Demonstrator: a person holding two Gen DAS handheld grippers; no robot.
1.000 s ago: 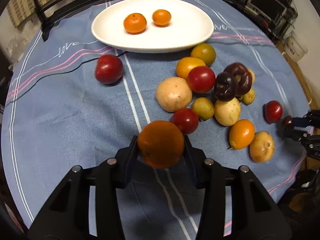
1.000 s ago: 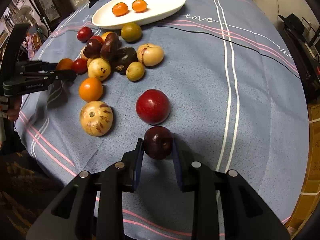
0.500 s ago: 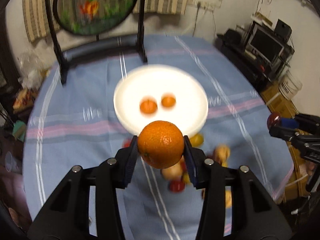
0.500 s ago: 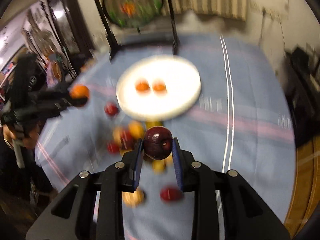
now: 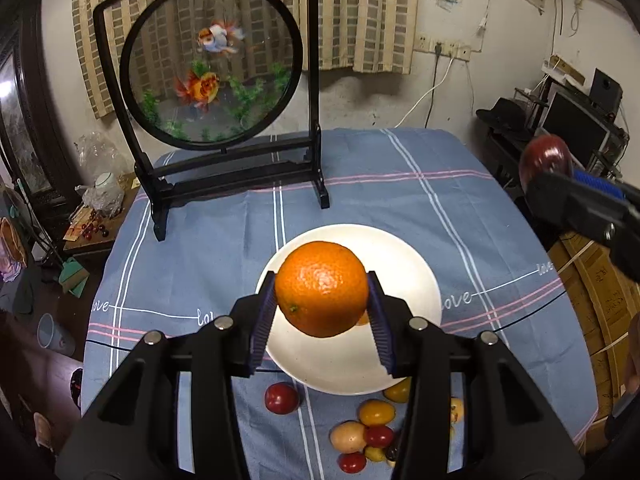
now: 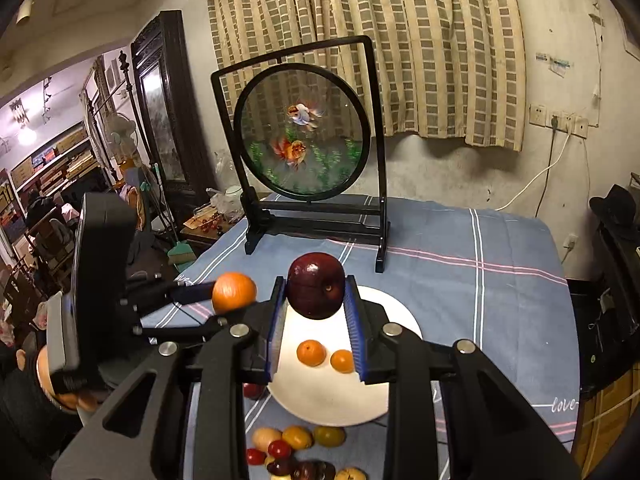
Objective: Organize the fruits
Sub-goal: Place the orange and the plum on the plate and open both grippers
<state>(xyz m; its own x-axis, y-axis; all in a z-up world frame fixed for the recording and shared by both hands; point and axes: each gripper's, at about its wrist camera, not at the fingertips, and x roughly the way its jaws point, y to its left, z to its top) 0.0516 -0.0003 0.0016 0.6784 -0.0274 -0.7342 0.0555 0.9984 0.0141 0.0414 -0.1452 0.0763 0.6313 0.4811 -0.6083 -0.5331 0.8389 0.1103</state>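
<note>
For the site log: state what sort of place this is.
Likely a lived-in home room: a clothed table with a goldfish screen, curtains, and a computer corner.

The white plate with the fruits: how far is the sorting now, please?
Done: two small oranges lie on the white plate. In hand: the left gripper is shut on a large orange and the right gripper on a dark red apple, both held above the plate. Left: the mixed pile of fruit on the blue tablecloth, beside the plate's near rim.
</note>
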